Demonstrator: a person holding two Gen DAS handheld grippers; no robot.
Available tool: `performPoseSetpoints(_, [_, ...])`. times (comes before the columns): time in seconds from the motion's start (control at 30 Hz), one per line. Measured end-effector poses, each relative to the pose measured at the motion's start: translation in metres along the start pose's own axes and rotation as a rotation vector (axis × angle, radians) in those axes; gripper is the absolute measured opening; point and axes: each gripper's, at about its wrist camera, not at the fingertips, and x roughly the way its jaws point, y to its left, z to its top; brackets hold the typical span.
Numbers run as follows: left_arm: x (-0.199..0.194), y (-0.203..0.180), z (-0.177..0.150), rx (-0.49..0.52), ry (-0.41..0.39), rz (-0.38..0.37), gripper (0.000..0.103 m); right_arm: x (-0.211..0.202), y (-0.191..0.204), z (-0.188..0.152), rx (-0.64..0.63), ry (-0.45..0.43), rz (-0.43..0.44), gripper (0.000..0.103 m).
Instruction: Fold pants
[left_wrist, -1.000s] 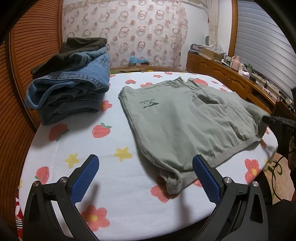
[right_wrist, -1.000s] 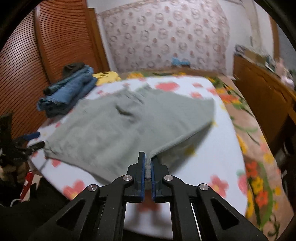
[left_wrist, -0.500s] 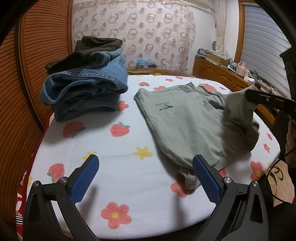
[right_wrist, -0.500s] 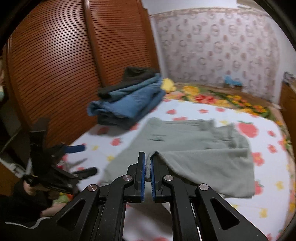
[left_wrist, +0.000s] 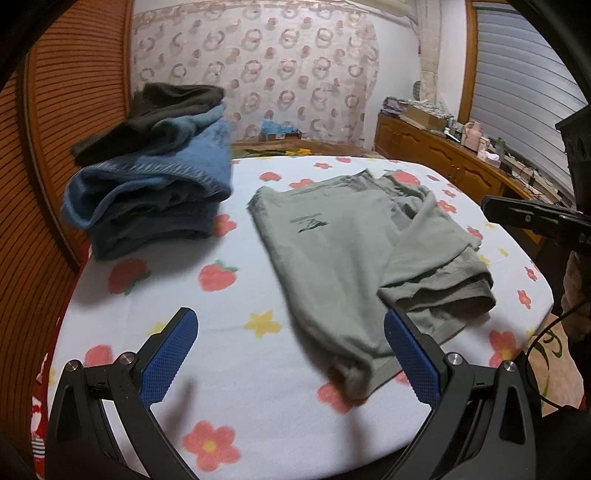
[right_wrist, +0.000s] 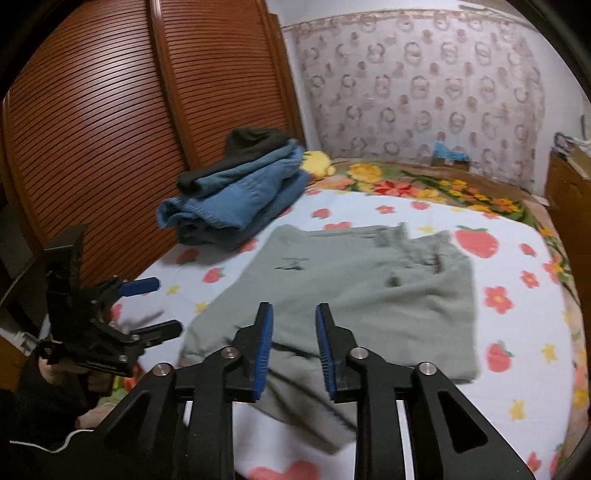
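Pants now lie doubled over beside the denim stack; our right gripper has just parted, dropping the leg, while our left gripper gapes wide, empty.

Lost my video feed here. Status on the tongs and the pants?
Left tongs open, empty. Right tongs just opening, nothing between them. Grey-green shorts half folded on the flowered sheet. Folded jeans stack off to the side, clear.

Motion-blurred near hem of the green pants, dresser clutter indistinct
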Motion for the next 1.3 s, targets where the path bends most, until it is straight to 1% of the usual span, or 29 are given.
performPoseSetpoints(0.1, [0.004, -0.011, 0.007, 0.02, -0.003, -0.027, 0.101, -0.001, -0.009, -0.008, 0.019, -0.005, -0.057, 0.032])
performPoseSetpoints(0.13, [0.005, -0.013, 0.009, 0.029, -0.004, -0.034, 0.099, -0.007, -0.004, -0.01, 0.027, -0.003, -0.072, 0.033])
performPoseSetpoints(0.2, [0.01, -0.02, 0.013, 0.046, 0.001, -0.048, 0.097, -0.005, -0.014, -0.018, 0.039, 0.002, -0.109, 0.034])
performPoseSetpoints(0.3, [0.018, -0.03, 0.017, 0.062, 0.019, -0.076, 0.093, 0.006, -0.022, -0.015, 0.069, 0.017, -0.146, 0.034])
performPoseSetpoints(0.47, [0.028, -0.042, 0.02, 0.075, 0.044, -0.127, 0.077, 0.013, -0.027, -0.019, 0.091, 0.034, -0.2, 0.034])
performPoseSetpoints(0.5, [0.029, -0.044, 0.02, 0.081, 0.047, -0.134, 0.072, 0.015, -0.026, -0.019, 0.092, 0.037, -0.208, 0.034])
performPoseSetpoints(0.53, [0.029, -0.047, 0.02, 0.087, 0.048, -0.139, 0.066, 0.018, -0.026, -0.019, 0.095, 0.038, -0.209, 0.034])
performPoseSetpoints(0.57, [0.029, -0.049, 0.02, 0.095, 0.049, -0.143, 0.064, 0.018, -0.024, -0.019, 0.099, 0.04, -0.204, 0.034])
performPoseSetpoints(0.6, [0.03, -0.051, 0.02, 0.102, 0.051, -0.145, 0.059, 0.02, -0.022, -0.02, 0.104, 0.043, -0.202, 0.034])
performPoseSetpoints(0.77, [0.034, -0.055, 0.015, 0.118, 0.073, -0.162, 0.046, 0.023, -0.024, -0.015, 0.106, 0.072, -0.2, 0.034])
performPoseSetpoints(0.8, [0.035, -0.056, 0.014, 0.121, 0.08, -0.168, 0.04, 0.026, -0.024, -0.014, 0.106, 0.079, -0.204, 0.034])
performPoseSetpoints(0.87, [0.036, -0.057, 0.011, 0.123, 0.09, -0.171, 0.039, 0.028, -0.026, -0.011, 0.108, 0.082, -0.216, 0.034])
performPoseSetpoints(0.9, [0.037, -0.058, 0.01, 0.125, 0.094, -0.173, 0.036, 0.016, -0.037, -0.012, 0.103, 0.088, -0.233, 0.034])
performPoseSetpoints(0.93, [0.038, -0.058, 0.009, 0.127, 0.099, -0.174, 0.034, 0.018, -0.036, -0.011, 0.093, 0.099, -0.264, 0.034])
performPoseSetpoints(0.97, [0.039, -0.058, 0.008, 0.129, 0.106, -0.172, 0.034, 0.019, -0.04, -0.011, 0.089, 0.105, -0.276, 0.034])
performPoseSetpoints(1.03, [0.041, -0.058, 0.007, 0.128, 0.114, -0.17, 0.034, 0.021, -0.041, -0.011, 0.092, 0.113, -0.272, 0.034])
performPoseSetpoints(1.1, [0.044, -0.059, 0.006, 0.128, 0.123, -0.17, 0.034, 0.021, -0.042, -0.011, 0.088, 0.122, -0.287, 0.034])
performPoseSetpoints(1.17, [0.045, -0.06, 0.004, 0.131, 0.129, -0.173, 0.031, 0.023, -0.042, -0.013, 0.086, 0.13, -0.288, 0.034])
performPoseSetpoints(1.3, [0.041, -0.063, 0.004, 0.141, 0.114, -0.178, 0.021, 0.028, -0.04, -0.014, 0.075, 0.15, -0.299, 0.034])
